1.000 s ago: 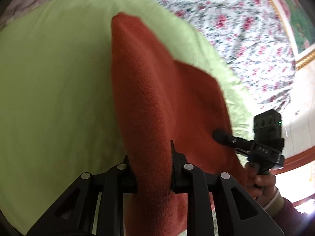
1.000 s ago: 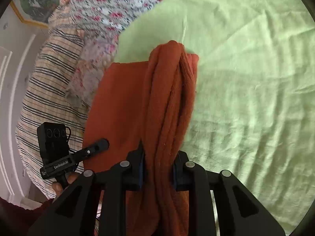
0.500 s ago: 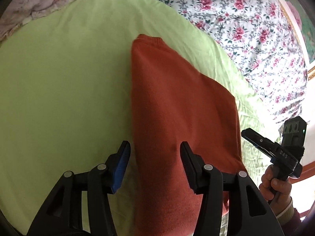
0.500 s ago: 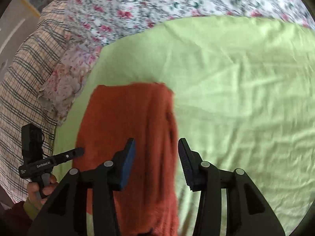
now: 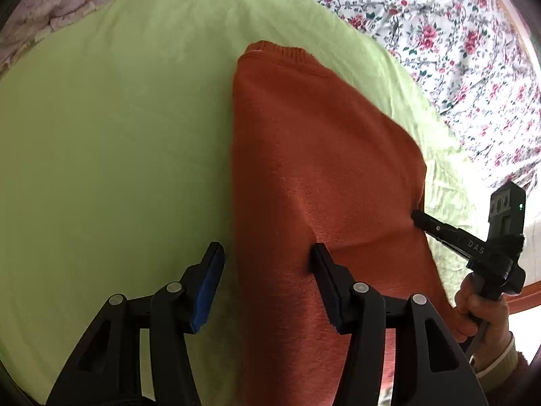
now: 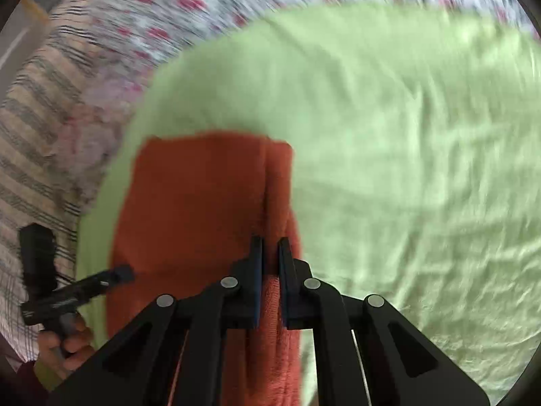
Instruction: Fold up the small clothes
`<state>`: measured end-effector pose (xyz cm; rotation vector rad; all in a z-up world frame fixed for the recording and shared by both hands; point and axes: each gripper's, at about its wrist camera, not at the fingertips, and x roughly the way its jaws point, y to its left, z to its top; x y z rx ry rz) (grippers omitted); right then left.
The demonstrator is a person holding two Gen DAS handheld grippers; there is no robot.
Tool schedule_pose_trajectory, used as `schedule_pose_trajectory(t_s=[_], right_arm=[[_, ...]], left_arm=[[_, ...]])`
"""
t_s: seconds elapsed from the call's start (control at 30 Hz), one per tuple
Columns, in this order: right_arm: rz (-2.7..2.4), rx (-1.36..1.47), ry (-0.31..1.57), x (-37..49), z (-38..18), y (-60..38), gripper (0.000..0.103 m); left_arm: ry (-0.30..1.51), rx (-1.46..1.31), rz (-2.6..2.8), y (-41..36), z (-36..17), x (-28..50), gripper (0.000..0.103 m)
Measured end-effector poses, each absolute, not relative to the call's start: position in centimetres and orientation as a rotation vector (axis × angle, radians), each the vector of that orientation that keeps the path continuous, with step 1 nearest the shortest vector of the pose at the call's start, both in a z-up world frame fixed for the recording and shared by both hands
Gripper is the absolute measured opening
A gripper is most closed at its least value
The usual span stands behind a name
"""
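Rust-orange knit garment [image 5: 321,176] lies on the lime-green sheet [image 5: 111,155] covering the bed, folded to a long narrow panel; ribbed hem at 12 o'clock in the left wrist view. Floral bedspread [image 5: 456,34] beyond, at 1–2 o'clock; striped bedding [image 6: 30,128] at 9 o'clock in the right wrist view.

Left gripper [image 5: 267,264]: jaws wide apart, holding nothing. The jaws straddle the garment's left folded edge, one blue-padded finger over bare sheet, the other over the knit. Judgement: placed to either re-grip that edge or clear it.

Right gripper [image 6: 269,257]: jaws nearly closed, pinching a thick roll of the knit along the garment's right-hand edge. Right wrist view is motion-blurred, so the exact bite depth cannot be told. In the left wrist view this gripper's tip sits at the garment's edge at 3 o'clock.

Judgement: the lengthwise fold looks done; the pinch on the doubled edge suits lifting it for a crosswise fold. Risk: thick fuzzy knit may slip or the layers may separate with only one side held.
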<state>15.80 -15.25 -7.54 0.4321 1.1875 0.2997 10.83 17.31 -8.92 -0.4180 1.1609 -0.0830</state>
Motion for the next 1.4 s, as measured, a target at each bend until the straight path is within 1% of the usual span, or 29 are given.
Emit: schedule_pose_trajectory(t_s=[0.03, 0.07, 0.17, 0.27, 0.47, 0.5, 0.57, 0.67, 0.77, 0.8, 0.83, 0.87, 0.93, 1.0, 1.1, 1.17, 1.23, 1.3, 1.33, 1.37, 1.4], right_arm=[[0.292, 0.423, 1.195, 16.0, -8.2, -15.0, 0.009], [0.288, 0.401, 1.195, 16.2, -8.3, -14.8, 0.009], [0.267, 0.37, 1.196, 16.5, -7.6, -14.5, 0.011], [0.278, 0.415, 1.179, 15.8, -6.3, -15.3, 0.013], [0.326, 0.475, 1.128, 10.9, -2.9, -17.2, 0.013], [0.339, 0.478, 1.132, 10.0, -2.7, -17.4, 0.014], [0.364, 0.48, 1.145, 7.9, -2.5, -17.4, 0.025], [0.382, 0.499, 1.154, 5.5, -2.7, -17.3, 0.029], [0.382, 0.497, 1.18, 4.3, -3.7, -16.7, 0.028], [0.381, 0.478, 1.199, 4.3, -4.2, -16.2, 0.025], [0.372, 0.448, 1.231, 4.3, -4.6, -15.7, 0.005], [0.377, 0.449, 1.24, 4.2, -4.7, -15.6, 0.005], [0.394, 0.473, 1.207, 4.1, -3.8, -15.7, 0.005], [0.365, 0.436, 1.225, 4.1, -4.0, -15.7, 0.005], [0.306, 0.369, 1.294, 4.1, -6.4, -15.6, 0.005], [0.292, 0.394, 1.329, 3.9, -8.1, -15.7, 0.004], [0.287, 0.406, 1.332, 3.8, -8.3, -15.6, 0.004], [0.292, 0.425, 1.341, 3.8, -7.9, -15.9, 0.007], [0.292, 0.446, 1.343, 3.7, -7.7, -16.3, 0.01], [0.285, 0.462, 1.338, 3.6, -7.3, -16.8, 0.016], [0.269, 0.465, 1.326, 3.3, -6.9, -17.2, 0.017]], left_arm=[[1.162, -0.407, -0.075, 17.3, -9.1, 10.9, 0.062], [1.163, -0.404, -0.07, 17.3, -9.3, 11.0, 0.063], [1.174, -0.402, -0.057, 17.3, -8.6, 10.7, 0.063], [1.166, -0.342, -0.053, 16.9, -7.1, 9.5, 0.06], [1.145, -0.285, -0.107, 15.8, -4.7, 4.3, 0.06], [1.147, -0.277, -0.113, 15.6, -4.6, 3.3, 0.06], [1.166, -0.277, -0.111, 15.2, -4.8, 1.9, 0.06], [1.201, -0.318, -0.117, 15.4, -5.9, 0.3, 0.06], [1.234, -0.411, -0.107, 15.9, -7.7, -0.1, 0.059], [1.241, -0.436, -0.107, 16.1, -8.0, -0.1, 0.058], [1.249, -0.471, -0.106, 16.4, -8.4, -0.1, 0.055], [1.254, -0.491, -0.108, 16.5, -8.6, 0.1, 0.051], [1.28, -0.498, -0.097, 16.6, -9.4, 0.2, 0.049], [1.287, -0.487, -0.095, 16.3, -9.8, 0.2, 0.049], [1.29, -0.433, -0.093, 15.5, -10.0, 0.4, 0.051], [1.297, -0.393, -0.092, 15.0, -9.8, 0.5, 0.051], [1.305, -0.357, -0.098, 14.6, -9.3, 0.6, 0.051], [1.291, -0.356, -0.111, 14.6, -8.4, 0.4, 0.049], [1.279, -0.357, -0.118, 14.8, -7.9, 0.3, 0.049], [1.258, -0.361, -0.13, 14.9, -7.2, 0.2, 0.049], [1.222, -0.374, -0.153, 14.9, -6.0, -0.1, 0.049]])
